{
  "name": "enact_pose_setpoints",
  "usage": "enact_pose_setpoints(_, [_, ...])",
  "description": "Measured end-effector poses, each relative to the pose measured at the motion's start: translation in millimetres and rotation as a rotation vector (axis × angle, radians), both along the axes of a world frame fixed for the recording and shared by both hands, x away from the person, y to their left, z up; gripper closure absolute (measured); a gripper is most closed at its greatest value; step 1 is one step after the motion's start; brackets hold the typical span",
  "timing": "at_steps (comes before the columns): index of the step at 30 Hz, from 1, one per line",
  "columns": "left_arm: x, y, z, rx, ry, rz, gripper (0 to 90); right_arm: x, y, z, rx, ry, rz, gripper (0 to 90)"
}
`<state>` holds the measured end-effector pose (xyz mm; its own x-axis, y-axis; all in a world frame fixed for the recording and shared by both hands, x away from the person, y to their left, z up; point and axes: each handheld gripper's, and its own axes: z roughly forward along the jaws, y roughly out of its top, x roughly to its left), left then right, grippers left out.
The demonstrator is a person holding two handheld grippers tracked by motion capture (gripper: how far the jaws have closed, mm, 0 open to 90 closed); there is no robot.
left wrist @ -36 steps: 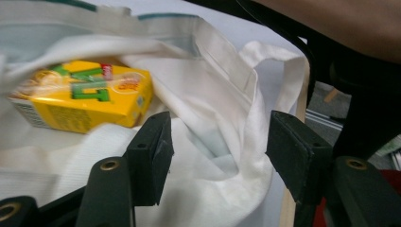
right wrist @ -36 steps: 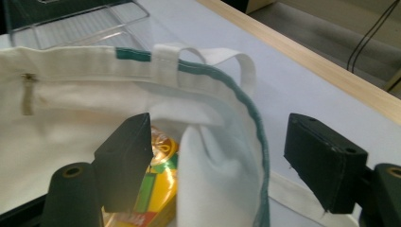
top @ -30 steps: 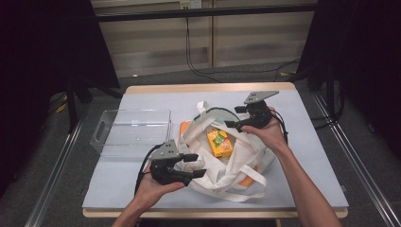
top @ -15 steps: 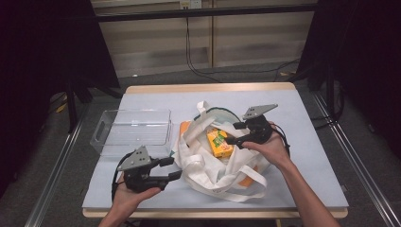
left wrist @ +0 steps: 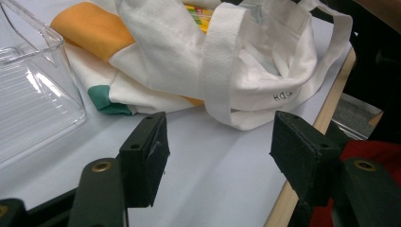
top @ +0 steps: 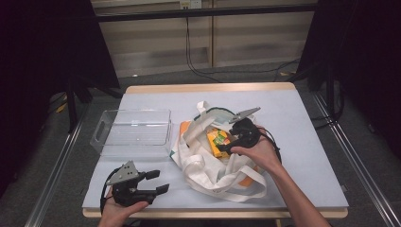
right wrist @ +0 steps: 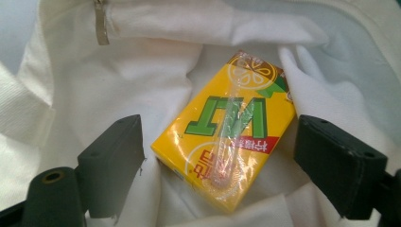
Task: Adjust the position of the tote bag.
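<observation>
On the bench we've got the white tote bag lying open beside the clear plastic bin, and the big change is on our left: the left hand-held gripper has pulled away from the bag's near edge, where it sat a second ago, and now hangs near the front corner of the bench, its jaws released with nothing but bare bench between them, the bag's strap well ahead of them. So we've let go of the bag on that side, and its mouth still lies open. Now the smaller action: the right hand-held gripper has come over the opening, its jaws have just been opening, and in the right gripper view they straddle the yellow lemon tea carton lying flat inside the bag, pads standing clear of both its sides. We judge the pick-up is next: close on the carton, lift it out, the bin waiting alongside
</observation>
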<state>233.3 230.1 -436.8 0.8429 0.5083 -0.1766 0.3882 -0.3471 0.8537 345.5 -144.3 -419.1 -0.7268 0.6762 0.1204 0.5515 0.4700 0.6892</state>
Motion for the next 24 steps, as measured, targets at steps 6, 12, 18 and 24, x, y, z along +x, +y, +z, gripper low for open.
enact_pose_setpoints(6, [2.0, 1.6, -2.4, 0.007, 0.006, 0.008, 36.9, 0.6, 9.8, -4.3, -0.04, 0.025, -0.028, 13.6])
enact_pose_setpoints(12, [3.3, 2.0, -5.2, 0.009, 0.015, 0.018, 36.7, 3.1, 21.5, -7.3, -0.092, 0.069, -0.059, 13.4])
enact_pose_setpoints(18, [4.2, 2.3, -7.2, 0.033, 0.018, 0.018, 36.4, 5.0, 28.5, -12.9, -0.13, 0.082, -0.084, 13.6])
enact_pose_setpoints(24, [4.7, 0.2, -8.9, 0.039, 0.025, 0.016, 35.8, 6.2, 34.4, -21.4, -0.179, 0.101, -0.101, 8.3])
